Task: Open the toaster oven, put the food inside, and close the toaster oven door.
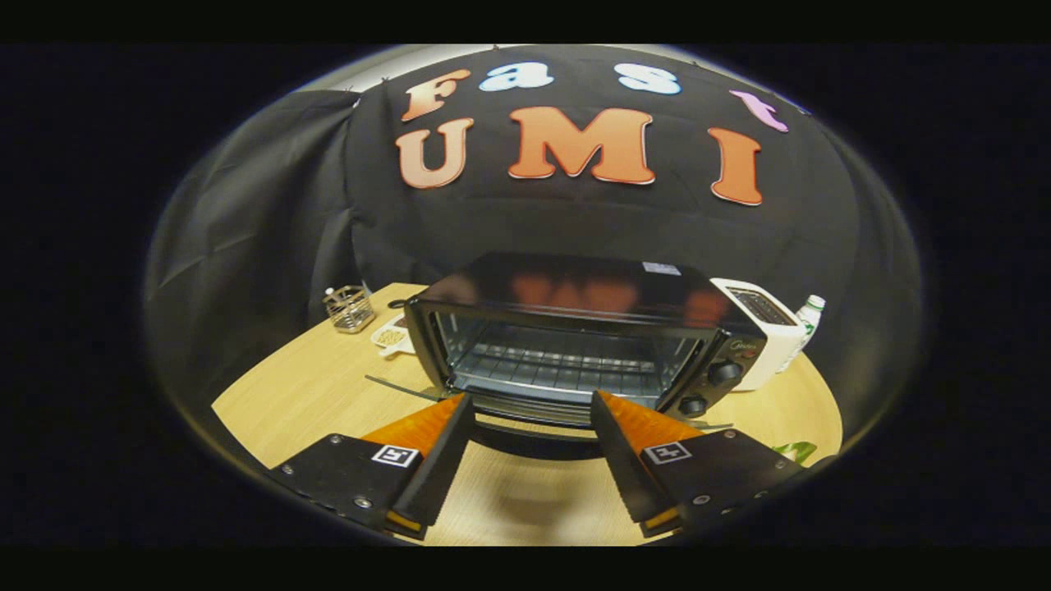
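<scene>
A black toaster oven [575, 287] stands on the wooden table [312, 394] with its door [534, 435] folded down flat toward me. Inside, a bare wire rack [558, 365] shows. My gripper [530, 396] is open, its two fingers spread wide just in front of the oven mouth, above the lowered door. The door's dark handle lies between and slightly below the fingers, and neither finger presses on it. To the left of the oven sits a small white dish [392, 336] with some food on it.
A wire basket [349, 308] stands at the table's far left beyond the dish. A white toaster [764, 328] and a bottle [809, 316] are right of the oven. Something green [792, 450] lies by the right finger. Two knobs [722, 373] sit on the oven's right panel.
</scene>
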Available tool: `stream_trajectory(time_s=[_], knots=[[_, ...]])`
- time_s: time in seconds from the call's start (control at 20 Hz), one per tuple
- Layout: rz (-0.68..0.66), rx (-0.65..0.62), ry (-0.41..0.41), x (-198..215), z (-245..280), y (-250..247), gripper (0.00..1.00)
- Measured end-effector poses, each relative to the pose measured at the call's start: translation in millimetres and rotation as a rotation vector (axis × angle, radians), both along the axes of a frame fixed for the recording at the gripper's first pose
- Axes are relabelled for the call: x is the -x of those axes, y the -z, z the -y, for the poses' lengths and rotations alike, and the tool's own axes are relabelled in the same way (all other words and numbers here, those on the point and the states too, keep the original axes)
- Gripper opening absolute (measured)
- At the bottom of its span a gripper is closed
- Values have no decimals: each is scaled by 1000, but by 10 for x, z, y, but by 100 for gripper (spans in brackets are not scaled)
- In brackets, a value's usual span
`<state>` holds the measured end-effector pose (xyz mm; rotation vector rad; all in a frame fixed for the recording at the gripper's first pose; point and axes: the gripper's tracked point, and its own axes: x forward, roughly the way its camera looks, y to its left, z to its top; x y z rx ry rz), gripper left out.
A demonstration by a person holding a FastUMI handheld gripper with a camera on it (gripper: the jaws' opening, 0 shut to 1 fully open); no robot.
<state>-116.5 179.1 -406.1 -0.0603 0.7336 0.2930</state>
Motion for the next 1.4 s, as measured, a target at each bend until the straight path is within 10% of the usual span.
stream_trajectory(time_s=[0.65, 1.05, 1.4], knots=[[-442, -5, -74, 791, -25, 1024, 84], [-341, 66, -187, 692, 8, 1106, 76], [-412, -67, 2, 703, 376, 688, 76]])
